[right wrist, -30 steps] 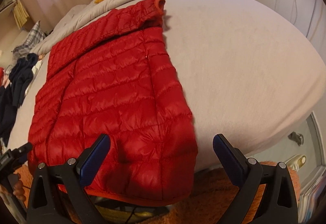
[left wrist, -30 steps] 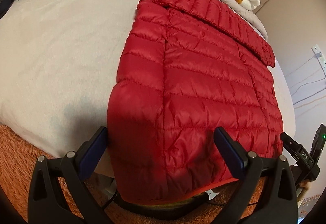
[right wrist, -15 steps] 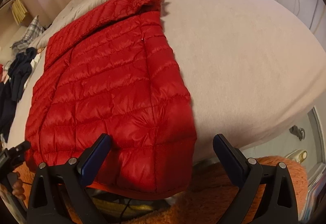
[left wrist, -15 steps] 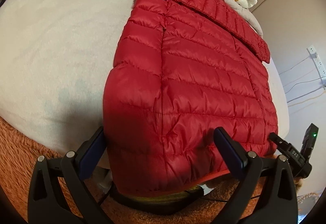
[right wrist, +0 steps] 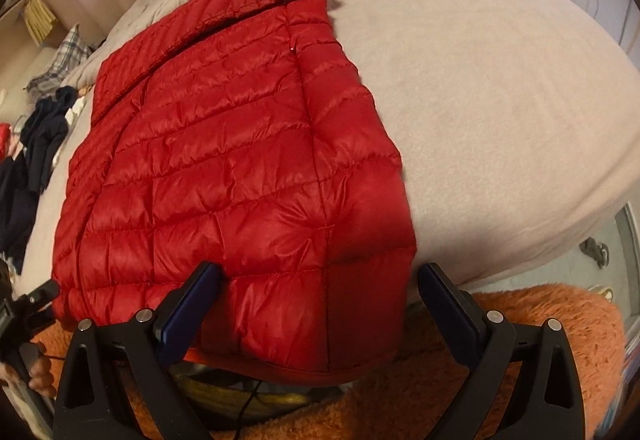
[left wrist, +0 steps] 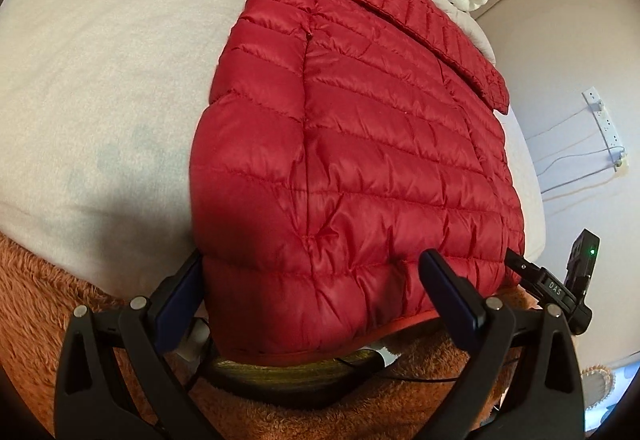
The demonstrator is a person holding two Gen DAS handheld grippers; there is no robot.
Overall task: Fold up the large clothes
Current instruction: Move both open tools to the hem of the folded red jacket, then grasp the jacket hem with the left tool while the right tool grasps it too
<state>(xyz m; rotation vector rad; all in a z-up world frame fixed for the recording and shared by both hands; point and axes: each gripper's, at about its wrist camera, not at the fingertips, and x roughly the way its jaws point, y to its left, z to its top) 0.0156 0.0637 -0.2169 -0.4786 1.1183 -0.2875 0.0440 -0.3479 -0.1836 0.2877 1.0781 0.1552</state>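
red down jacket lies flat on the bed, hem draped over the near edge, collar toward the far edge, long axis running away from both tools. left tool is spread wide, fingers straddling the left hem corner, not pinching. right tool is likewise spread, straddling the right hem corner. each tool is equally near its own corner. judged next move: close on both hem corners and carry the hem toward the collar. no containers in view.
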